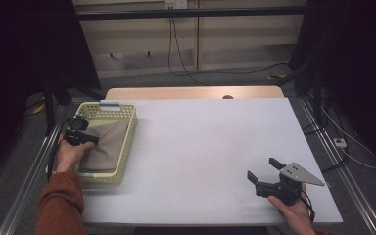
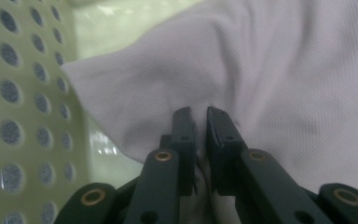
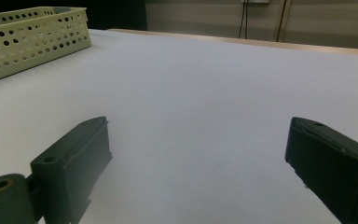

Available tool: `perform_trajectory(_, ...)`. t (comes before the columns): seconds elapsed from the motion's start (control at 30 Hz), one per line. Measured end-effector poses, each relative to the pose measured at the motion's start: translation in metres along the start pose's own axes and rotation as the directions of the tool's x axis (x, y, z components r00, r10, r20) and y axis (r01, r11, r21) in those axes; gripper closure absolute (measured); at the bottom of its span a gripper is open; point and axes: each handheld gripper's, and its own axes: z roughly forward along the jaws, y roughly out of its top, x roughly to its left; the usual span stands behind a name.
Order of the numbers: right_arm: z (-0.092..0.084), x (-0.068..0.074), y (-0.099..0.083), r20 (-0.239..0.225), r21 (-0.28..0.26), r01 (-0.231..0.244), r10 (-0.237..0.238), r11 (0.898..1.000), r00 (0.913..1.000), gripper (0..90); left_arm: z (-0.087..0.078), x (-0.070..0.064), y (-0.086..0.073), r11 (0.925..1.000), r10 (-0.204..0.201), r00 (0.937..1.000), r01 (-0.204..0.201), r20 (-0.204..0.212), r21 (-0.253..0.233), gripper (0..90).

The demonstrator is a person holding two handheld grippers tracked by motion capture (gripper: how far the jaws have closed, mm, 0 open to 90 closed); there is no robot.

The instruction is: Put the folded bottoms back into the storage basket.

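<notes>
A pale beige folded cloth (image 1: 106,144) lies inside a light yellow perforated basket (image 1: 129,139) at the table's left side. My left gripper (image 1: 92,140) reaches into the basket from the left. In the left gripper view its jaws stand almost together at my left gripper's (image 2: 200,114) tips, pinching a fold of the cloth (image 2: 270,65) beside the basket wall (image 2: 23,93). My right gripper (image 1: 263,169) rests low over the table's front right, its jaws wide apart. In the right gripper view my right gripper (image 3: 198,144) has nothing between its fingers.
The white table (image 1: 200,142) stretches between the basket and the right gripper. The basket (image 3: 32,37) sits far off to the upper left in the right gripper view. Dark stands and cables line the floor behind and to the right of the table.
</notes>
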Motion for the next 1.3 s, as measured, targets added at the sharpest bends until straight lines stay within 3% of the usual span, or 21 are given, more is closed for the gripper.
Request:
perform_trajectory(0.1,0.000,0.000,0.000,-0.001,0.001,0.001,-0.001,1.000,1.0000,6.4,0.003,0.000,0.003,0.9999,0.012,0.9996,-0.012,-0.025,-0.011,82.2)
perform_trajectory(0.2,0.000,0.000,0.000,-0.003,0.000,0.005,-0.005,1.000,1.0000,6.3,0.007,-0.001,0.002,0.9979,0.028,0.9983,-0.031,-0.051,-0.056,82.2)
perform_trajectory(0.3,-0.001,-0.001,0.000,-0.001,-0.001,0.004,-0.004,1.000,1.0000,6.3,0.007,0.002,0.001,0.9979,-0.002,0.9984,-0.002,-0.056,-0.066,77.4)
perform_trajectory(0.4,0.000,-0.001,0.000,-0.002,-0.002,0.005,-0.005,1.000,1.0000,6.4,0.002,0.003,-0.001,0.9994,-0.006,0.9977,0.004,-0.067,-0.034,75.0)
perform_trajectory(0.6,0.000,-0.001,0.000,-0.003,-0.002,0.000,0.000,1.000,1.0000,6.4,-0.006,0.006,-0.009,0.9990,-0.041,0.9988,0.041,-0.026,0.017,75.9)
perform_trajectory(0.77,0.001,-0.001,0.000,-0.006,-0.001,-0.002,0.002,1.000,1.0000,6.4,-0.009,0.004,-0.010,0.9989,-0.013,0.9997,0.014,-0.023,0.045,75.9)
perform_trajectory(0.93,0.001,-0.002,0.000,-0.008,-0.001,-0.002,0.002,1.000,1.0000,6.4,-0.013,0.001,-0.010,0.9999,-0.005,0.9999,0.005,-0.015,-0.013,69.8)
perform_trajectory(1.0,0.001,-0.002,0.000,-0.009,0.000,-0.004,0.004,1.000,1.0000,6.4,-0.017,0.000,-0.009,0.9978,-0.008,1.0000,0.009,0.004,-0.066,65.9)
perform_trajectory(1.2,0.001,-0.003,0.000,-0.012,-0.004,-0.009,0.009,1.000,0.9999,6.4,-0.031,0.003,-0.006,0.9799,-0.053,0.9985,0.050,-0.012,-0.193,55.7)
perform_trajectory(1.3,0.000,-0.004,-0.001,-0.012,-0.003,-0.009,0.009,1.000,0.9999,6.4,-0.035,0.002,-0.005,0.9725,-0.056,0.9984,0.053,-0.006,-0.227,48.2)
